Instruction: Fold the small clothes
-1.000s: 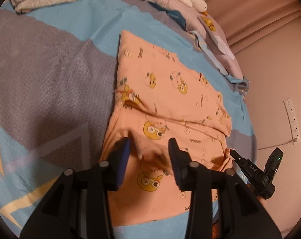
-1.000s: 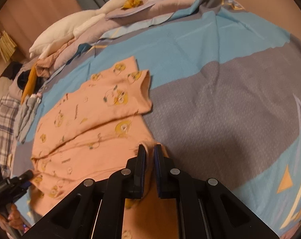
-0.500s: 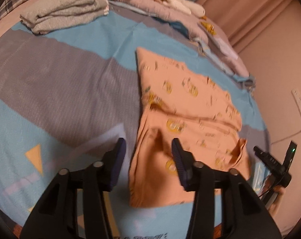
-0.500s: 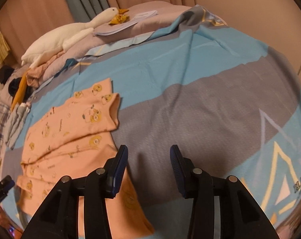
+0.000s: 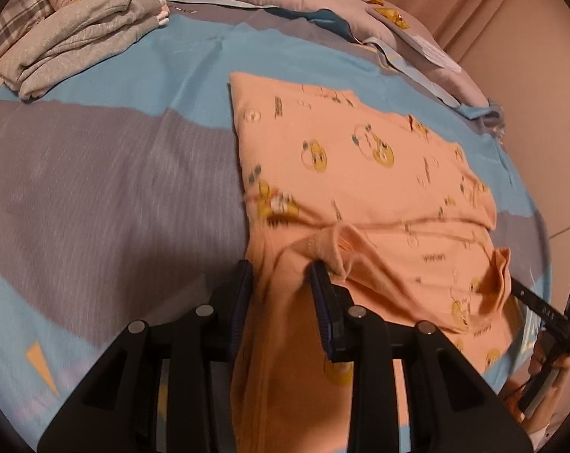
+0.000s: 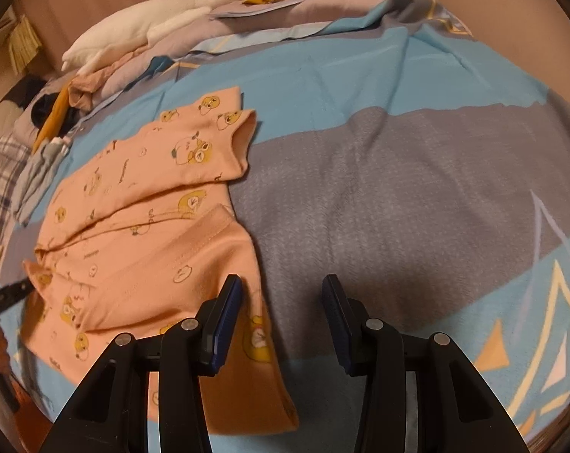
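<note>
The right tongs [image 6: 281,302] now stand wide open with nothing between the jaws. One second ago they were pressed together on the edge of the peach garment [image 6: 149,226]; half a second ago they had already let go. In the right wrist view the garment lies at the lower left of the frame, and only its near edge passes under the left jaw, while the right jaw hangs over bare bed cover [image 6: 398,188].

The left tongs [image 5: 281,283] are also open, and they were open in both earlier pictures too. But now a raised fold of the peach cloth sits between the jaws at the lower middle of the left wrist view, and a small bunch of it touches the inner side of the right jaw. The picture is blurred there, so I cannot tell if the cloth is only brushed or already caught.

The garment itself lies in the middle and right of that view, with one flap laid over the body. I think one fold was just finished and released, and the next grip is being prepared by the left side.

Further away, a grey folded piece [image 5: 81,37] lies at the upper left, and a white plush goose [image 6: 153,30] rests at the top of the right wrist view.
</note>
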Demonstrator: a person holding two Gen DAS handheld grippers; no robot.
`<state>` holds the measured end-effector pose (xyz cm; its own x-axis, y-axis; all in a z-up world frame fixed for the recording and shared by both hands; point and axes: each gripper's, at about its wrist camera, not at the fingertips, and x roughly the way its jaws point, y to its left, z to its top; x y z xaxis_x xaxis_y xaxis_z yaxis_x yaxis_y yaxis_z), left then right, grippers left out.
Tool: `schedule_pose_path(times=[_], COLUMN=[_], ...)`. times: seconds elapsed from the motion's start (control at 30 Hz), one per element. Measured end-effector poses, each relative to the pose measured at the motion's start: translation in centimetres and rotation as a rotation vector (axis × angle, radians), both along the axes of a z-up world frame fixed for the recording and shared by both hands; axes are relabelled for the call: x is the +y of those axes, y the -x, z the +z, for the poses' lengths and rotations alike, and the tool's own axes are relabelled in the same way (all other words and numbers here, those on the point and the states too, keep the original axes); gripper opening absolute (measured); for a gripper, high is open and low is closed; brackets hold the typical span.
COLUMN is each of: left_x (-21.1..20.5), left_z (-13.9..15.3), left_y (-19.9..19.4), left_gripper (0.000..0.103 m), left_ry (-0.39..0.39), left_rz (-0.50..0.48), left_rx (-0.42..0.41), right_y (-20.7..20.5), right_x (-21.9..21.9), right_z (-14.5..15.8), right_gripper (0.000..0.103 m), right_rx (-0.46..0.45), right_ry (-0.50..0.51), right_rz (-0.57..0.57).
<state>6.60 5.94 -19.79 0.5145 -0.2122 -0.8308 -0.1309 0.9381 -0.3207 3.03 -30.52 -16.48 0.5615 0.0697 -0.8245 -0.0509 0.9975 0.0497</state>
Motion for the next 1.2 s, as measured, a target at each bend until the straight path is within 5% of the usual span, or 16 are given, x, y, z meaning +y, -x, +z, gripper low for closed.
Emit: schedule_pose_path(times=[0.5,0.67,0.93,1.2], left_x=[1.0,-0.2,-2.1,-3.4], left_z=[2.2,2.2,2.1,0.1], left_y=[0.4,0.1,0.7,-0.9], left_gripper=[0.031,0.034,0.05,0.049], left_ry=[0.037,0.006,-0.044,-0.136], left_rz=[0.011,-0.026,-0.104,-0.141], left_rx=[-0.057,-0.062,-0.076,-0.022], right_y=[-2.6,-2.5,-1.4,-1.4], right_x=[1.4,1.2,-2.3,-2.8], right_z=[-0.8,-0.7,0.8,0.7], right_gripper=[0.044,0.009,0.006,0.006], right_rx=[0.012,-0.019,-0.132,-0.136], right_ry=[-0.116,-0.155,-0.259,-0.266], right_rz=[0.076,0.083,-0.024,-0.034])
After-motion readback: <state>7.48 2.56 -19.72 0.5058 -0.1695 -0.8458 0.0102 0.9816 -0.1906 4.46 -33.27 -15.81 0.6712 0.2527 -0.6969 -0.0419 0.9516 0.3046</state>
